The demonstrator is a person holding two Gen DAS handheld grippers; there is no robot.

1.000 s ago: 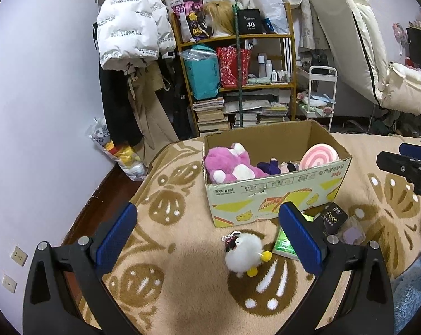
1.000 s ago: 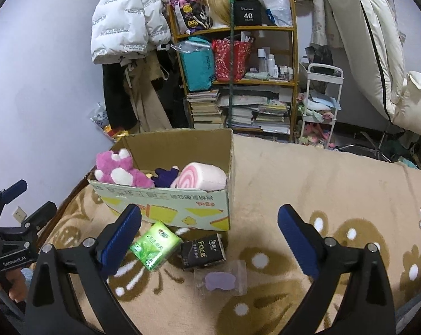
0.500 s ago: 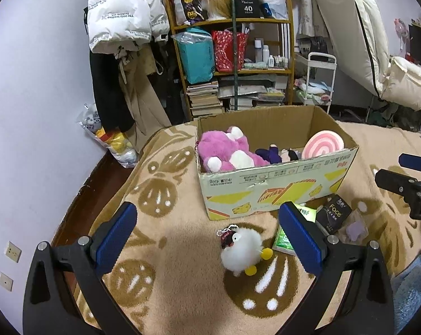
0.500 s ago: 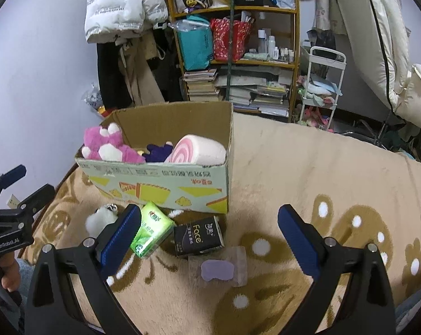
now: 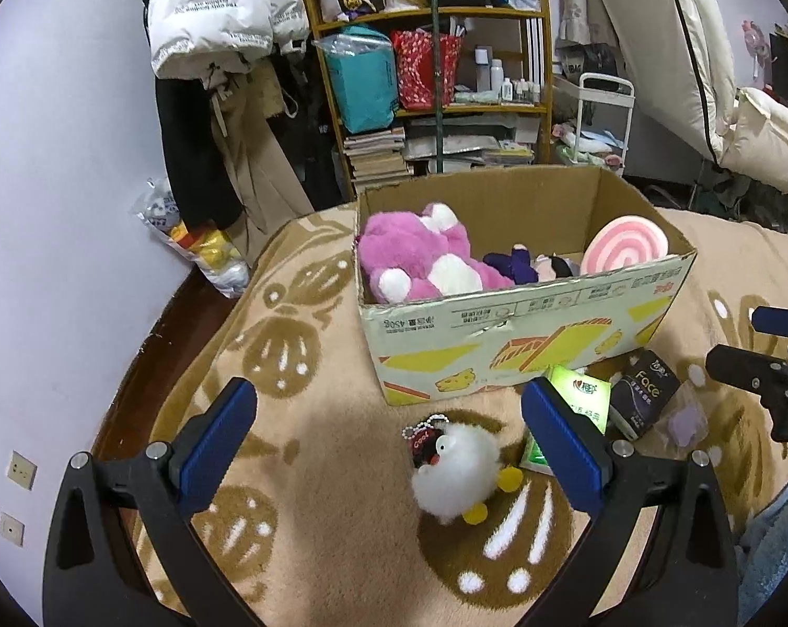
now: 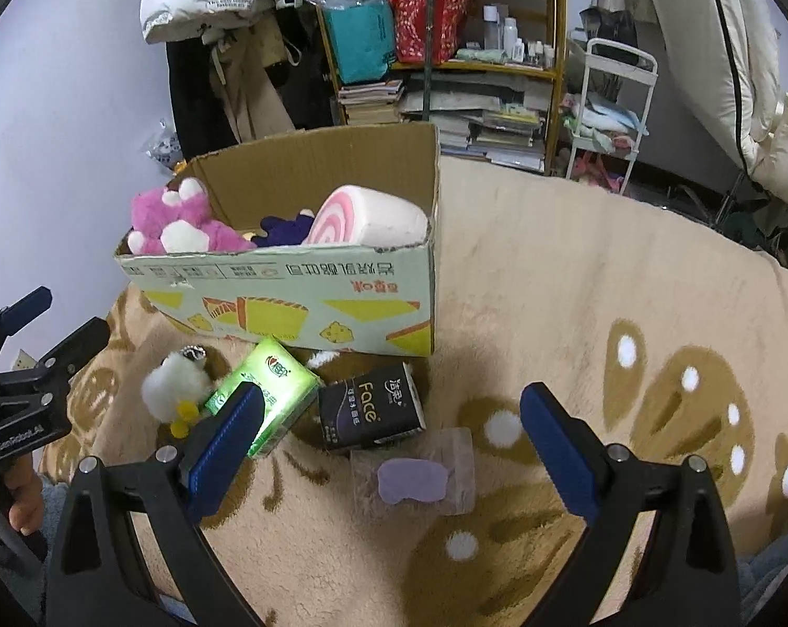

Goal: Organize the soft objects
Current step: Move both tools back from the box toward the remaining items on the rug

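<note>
A cardboard box (image 5: 524, 324) on the beige rug holds a pink plush (image 5: 415, 256), a dark purple plush (image 5: 514, 266) and a pink-swirl roll cushion (image 5: 624, 251); the box also shows in the right wrist view (image 6: 300, 292). A white fluffy chick keychain (image 5: 456, 475) lies in front of the box, between my left gripper's open jaws (image 5: 394, 449). A green tissue pack (image 6: 268, 392), a black tissue pack (image 6: 373, 407) and a clear pouch with a purple eye mask (image 6: 415, 475) lie before my open, empty right gripper (image 6: 389, 454).
A cluttered wooden shelf (image 5: 436, 78), hanging coats (image 5: 216, 52) and a white trolley (image 5: 603, 115) stand behind the bed. A plastic bag (image 5: 200, 240) sits by the wall at the left. The rug's left edge (image 5: 148, 366) drops to dark floor.
Both grippers have moved down and closer to the rug and the items. The chick keychain now lies between the left jaws. Neither gripper has closed.
</note>
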